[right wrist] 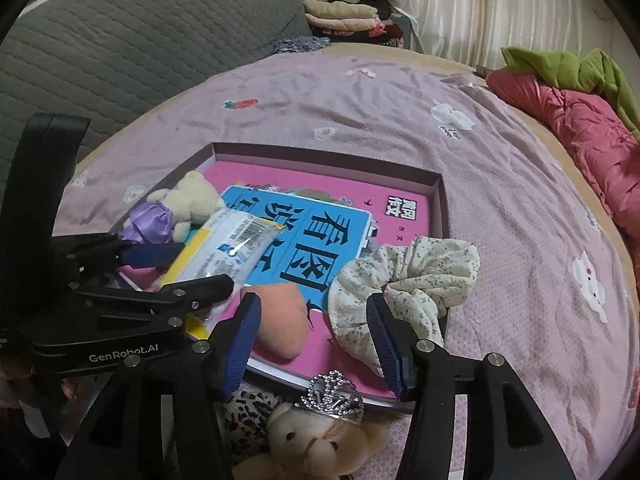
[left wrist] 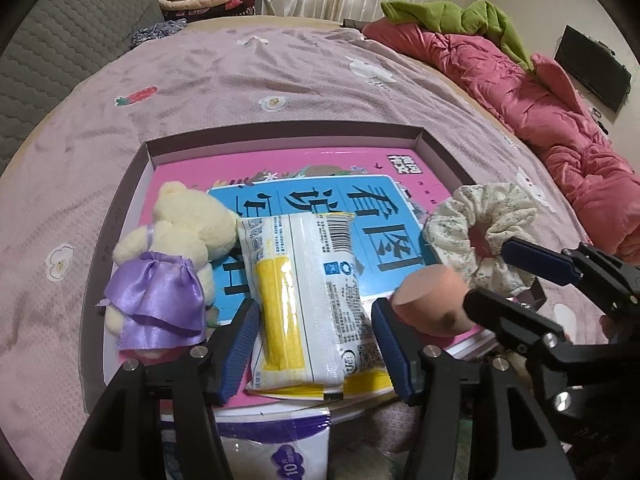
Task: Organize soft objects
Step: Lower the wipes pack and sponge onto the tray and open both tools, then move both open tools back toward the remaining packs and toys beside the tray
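A shallow box (left wrist: 280,134) (right wrist: 320,150) on the bed holds a pink-and-blue book (left wrist: 280,168). On the book lie a cream bear in a purple dress (left wrist: 180,240) (right wrist: 188,204), a white-and-yellow tissue pack (left wrist: 304,288) (right wrist: 232,248), a peach sponge (left wrist: 428,300) (right wrist: 280,320) and a floral scrunchie (left wrist: 480,216) (right wrist: 420,276). My left gripper (left wrist: 315,320) (right wrist: 204,266) stands open astride the tissue pack, which rests on the book. My right gripper (right wrist: 313,304) (left wrist: 488,276) is open, with the sponge beside its left finger and the scrunchie at its right finger.
A bear with a tiara (right wrist: 316,440) and a purple tissue package (left wrist: 276,452) lie at the box's near edge. A pink quilt (left wrist: 540,112) with a green cloth (left wrist: 460,16) runs along the right. A grey headboard (right wrist: 140,28) and folded clothes (right wrist: 344,16) stand behind.
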`<state>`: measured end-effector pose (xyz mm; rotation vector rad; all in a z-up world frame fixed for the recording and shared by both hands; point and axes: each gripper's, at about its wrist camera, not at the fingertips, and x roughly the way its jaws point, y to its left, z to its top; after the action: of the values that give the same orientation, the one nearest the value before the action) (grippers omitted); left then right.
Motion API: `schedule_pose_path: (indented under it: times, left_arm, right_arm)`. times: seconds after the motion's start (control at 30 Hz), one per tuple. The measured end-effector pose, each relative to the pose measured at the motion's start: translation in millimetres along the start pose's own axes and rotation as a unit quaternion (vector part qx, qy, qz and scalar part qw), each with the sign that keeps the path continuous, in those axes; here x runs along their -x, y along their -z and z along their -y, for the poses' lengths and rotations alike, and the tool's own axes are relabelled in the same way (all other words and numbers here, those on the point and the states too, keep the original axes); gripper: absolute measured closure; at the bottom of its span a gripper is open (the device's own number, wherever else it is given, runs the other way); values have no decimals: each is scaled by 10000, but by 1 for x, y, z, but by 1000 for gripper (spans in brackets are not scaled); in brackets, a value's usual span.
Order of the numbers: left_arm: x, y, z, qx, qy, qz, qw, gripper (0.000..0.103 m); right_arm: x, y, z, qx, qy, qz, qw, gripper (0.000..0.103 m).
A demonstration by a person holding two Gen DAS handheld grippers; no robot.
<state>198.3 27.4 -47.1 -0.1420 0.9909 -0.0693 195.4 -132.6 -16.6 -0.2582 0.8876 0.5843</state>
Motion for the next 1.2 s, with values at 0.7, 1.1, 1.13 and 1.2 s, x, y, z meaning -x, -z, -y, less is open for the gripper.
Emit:
schedule_pose_path:
  times: [0.7, 1.1, 1.13, 1.2]
  left_arm:
    - [35, -4, -7, 16, 98, 437, 9990, 45]
    - [53, -8, -30, 245, -64, 662, 9975, 45]
    - [54, -8, -31, 252, -76, 678, 9974, 45]
    - [57, -7, -33, 268, -102, 707, 9971, 45]
  right_arm:
    - [21, -2, 17, -80, 252, 488, 9985, 43]
    - [26, 0, 41, -620, 242, 608, 9959, 43]
    - [26, 0, 41, -628, 223, 621, 9958, 42]
    - [27, 0, 41, -638, 221, 644, 9956, 36]
